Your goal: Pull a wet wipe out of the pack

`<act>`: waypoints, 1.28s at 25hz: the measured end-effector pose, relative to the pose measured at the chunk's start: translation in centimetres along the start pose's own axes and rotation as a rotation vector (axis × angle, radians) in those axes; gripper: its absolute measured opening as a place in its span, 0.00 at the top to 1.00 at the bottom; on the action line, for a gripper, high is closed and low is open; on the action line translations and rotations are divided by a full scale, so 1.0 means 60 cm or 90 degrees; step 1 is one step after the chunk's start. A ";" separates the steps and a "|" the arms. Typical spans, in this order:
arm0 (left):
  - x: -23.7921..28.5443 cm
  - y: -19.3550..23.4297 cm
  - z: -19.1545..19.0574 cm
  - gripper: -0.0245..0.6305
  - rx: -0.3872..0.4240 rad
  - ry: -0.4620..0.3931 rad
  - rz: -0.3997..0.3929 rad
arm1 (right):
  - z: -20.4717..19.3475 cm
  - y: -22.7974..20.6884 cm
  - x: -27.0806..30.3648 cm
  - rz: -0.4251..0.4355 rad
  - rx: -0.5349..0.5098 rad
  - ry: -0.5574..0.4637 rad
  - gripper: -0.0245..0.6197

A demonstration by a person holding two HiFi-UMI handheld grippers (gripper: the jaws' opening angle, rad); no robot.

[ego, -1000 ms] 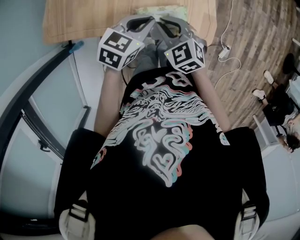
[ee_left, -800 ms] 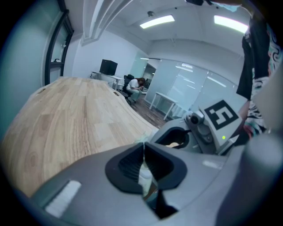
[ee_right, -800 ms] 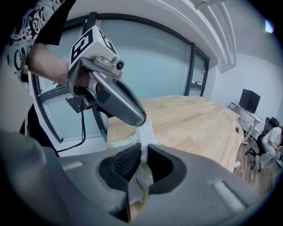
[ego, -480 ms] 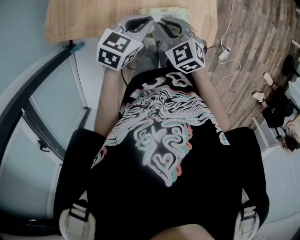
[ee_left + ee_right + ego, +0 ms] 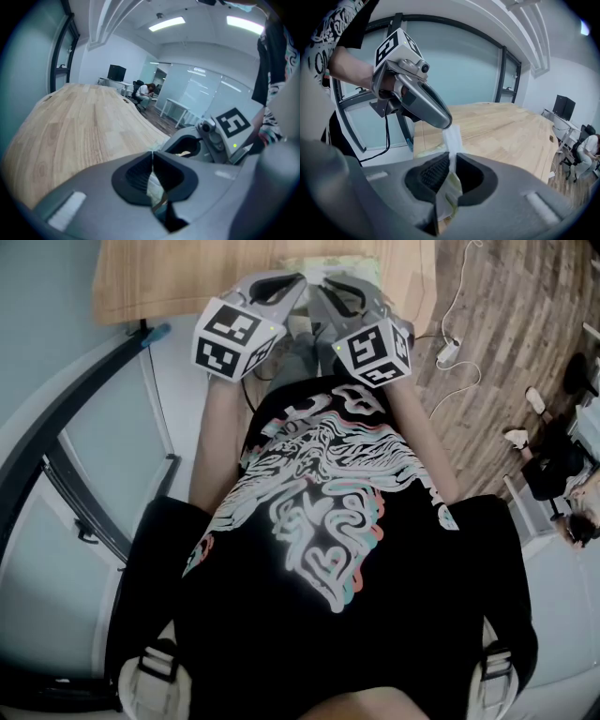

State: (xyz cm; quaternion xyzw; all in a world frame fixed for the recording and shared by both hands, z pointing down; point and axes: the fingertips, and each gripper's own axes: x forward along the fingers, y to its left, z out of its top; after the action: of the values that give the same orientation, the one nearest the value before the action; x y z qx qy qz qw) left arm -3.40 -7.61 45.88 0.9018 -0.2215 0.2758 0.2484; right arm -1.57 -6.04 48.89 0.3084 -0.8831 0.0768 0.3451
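Note:
In the right gripper view my right gripper (image 5: 452,159) is shut on the pale green wet wipe pack (image 5: 450,187), which fills the gap between its pads. A white wet wipe (image 5: 452,136) rises from the pack to the tip of my left gripper (image 5: 446,123), which is shut on its upper end. In the left gripper view the left gripper (image 5: 152,157) shows pale material pinched between its pads, with the right gripper (image 5: 206,140) just beyond. In the head view both grippers (image 5: 291,282) (image 5: 328,289) meet tip to tip over the table edge, close to my chest.
A light wooden table (image 5: 169,277) lies ahead of the grippers. A black-framed glass wall (image 5: 84,484) runs along the left. A white cable and power strip (image 5: 448,345) lie on the wood floor at the right. A person sits at a far desk (image 5: 145,91).

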 end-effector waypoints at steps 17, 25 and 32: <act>-0.018 0.014 0.002 0.97 -0.016 -0.008 0.029 | -0.018 0.002 -0.001 0.009 0.005 0.023 0.89; -0.026 0.021 -0.006 0.97 -0.019 0.003 0.036 | -0.019 0.001 0.002 0.012 0.008 0.027 0.89; -0.030 0.013 -0.001 0.97 -0.015 0.004 0.031 | -0.014 -0.001 0.002 0.013 -0.020 0.038 0.89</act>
State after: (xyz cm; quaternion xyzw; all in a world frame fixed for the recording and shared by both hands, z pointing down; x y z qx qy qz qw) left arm -5.18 -7.75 45.08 0.8922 -0.2460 0.2818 0.2532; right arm -1.15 -5.86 49.60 0.2917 -0.8764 0.0757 0.3756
